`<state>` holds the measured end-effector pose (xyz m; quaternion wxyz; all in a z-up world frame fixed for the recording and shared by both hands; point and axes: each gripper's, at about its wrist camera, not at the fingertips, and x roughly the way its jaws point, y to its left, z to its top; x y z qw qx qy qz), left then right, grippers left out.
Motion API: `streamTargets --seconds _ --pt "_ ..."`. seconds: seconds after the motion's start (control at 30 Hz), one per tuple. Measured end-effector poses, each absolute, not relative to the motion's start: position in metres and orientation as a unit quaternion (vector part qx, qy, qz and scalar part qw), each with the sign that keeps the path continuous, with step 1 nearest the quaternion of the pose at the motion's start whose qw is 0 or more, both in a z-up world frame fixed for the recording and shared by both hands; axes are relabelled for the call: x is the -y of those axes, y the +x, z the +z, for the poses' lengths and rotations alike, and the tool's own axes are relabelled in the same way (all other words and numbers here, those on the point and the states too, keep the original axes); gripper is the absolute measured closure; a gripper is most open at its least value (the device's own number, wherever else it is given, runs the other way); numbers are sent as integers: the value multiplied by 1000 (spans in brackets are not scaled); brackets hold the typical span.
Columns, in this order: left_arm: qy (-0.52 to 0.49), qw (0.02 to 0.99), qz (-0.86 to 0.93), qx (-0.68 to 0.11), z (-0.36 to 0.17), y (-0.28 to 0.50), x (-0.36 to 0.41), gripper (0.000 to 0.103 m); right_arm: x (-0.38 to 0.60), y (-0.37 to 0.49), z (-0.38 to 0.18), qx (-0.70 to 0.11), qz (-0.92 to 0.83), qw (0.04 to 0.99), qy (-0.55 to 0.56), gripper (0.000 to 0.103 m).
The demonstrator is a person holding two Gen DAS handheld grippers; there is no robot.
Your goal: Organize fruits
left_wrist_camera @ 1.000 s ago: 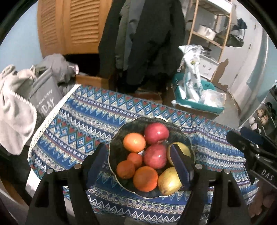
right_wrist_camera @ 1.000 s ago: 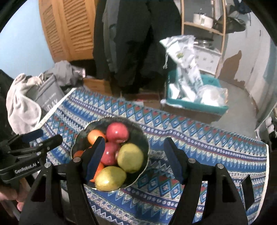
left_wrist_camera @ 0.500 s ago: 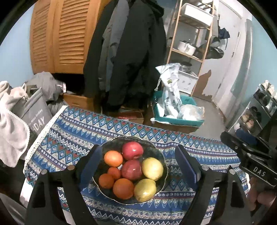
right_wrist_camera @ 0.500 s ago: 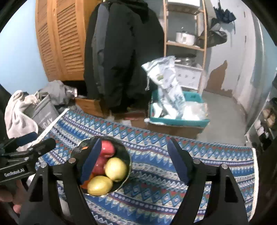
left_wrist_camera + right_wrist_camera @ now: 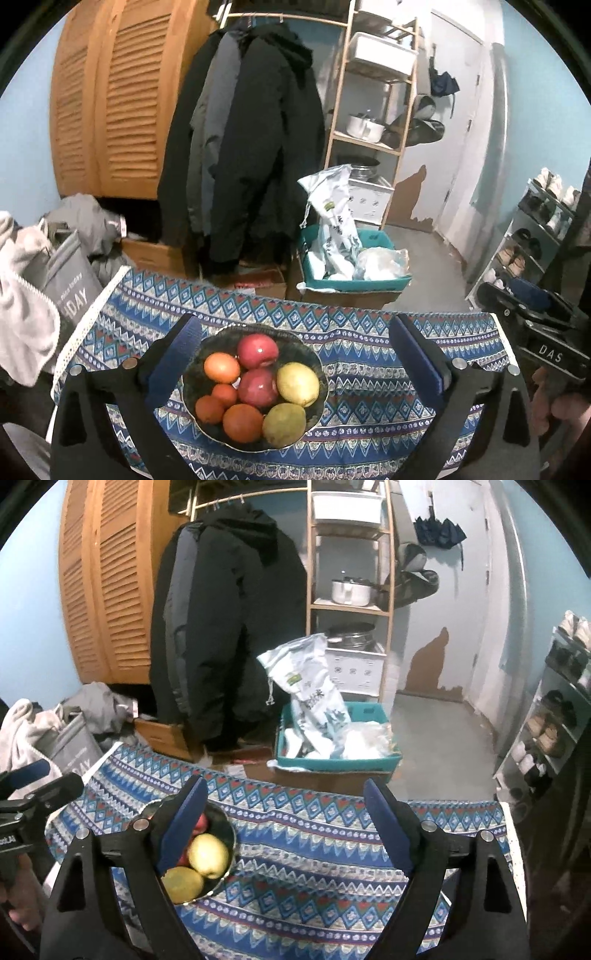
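Note:
A dark glass bowl point(image 5: 317, 360) rests on the blue patterned tablecloth point(image 5: 369, 387), holding two red apples point(image 5: 257, 350), two yellow-green pears point(image 5: 297, 384) and several oranges point(image 5: 242, 422). My left gripper point(image 5: 295, 365) hangs above and short of the bowl, its jaws opening wide with nothing between the pads. In the right wrist view the bowl point(image 5: 225, 821) lies at lower left, partly behind the left finger. My right gripper point(image 5: 284, 830) is over bare cloth, jaws opening, holding nothing.
The table's far edge drops to a teal crate point(image 5: 351, 284) with white bags. Dark coats point(image 5: 243, 155) hang behind it, next to a wooden shelf rack point(image 5: 373, 110). Grey laundry point(image 5: 26, 306) is piled at the left, a shoe rack point(image 5: 554, 720) at the right.
Both grippers rose and drew back from the bowl, which now looks smaller and lower. Both pairs of jaws spread wider. The fruit stayed in the bowl.

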<state>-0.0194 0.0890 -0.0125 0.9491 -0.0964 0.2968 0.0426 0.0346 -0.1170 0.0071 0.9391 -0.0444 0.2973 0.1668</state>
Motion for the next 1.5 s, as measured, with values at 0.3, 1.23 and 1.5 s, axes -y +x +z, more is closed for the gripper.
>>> streamTargets --seconds 0.3,1.23,1.5 --pt "-105 952 24 -286 -6 -15 -80 1 152 31 15 -283 136 949 -30 17" --pt "-71 955 15 -289 -5 -10 -58 1 170 30 21 -277 121 953 -29 17" --pt "-67 957 23 -282 -1 -12 -55 1 165 29 20 -279 124 952 -33 17"
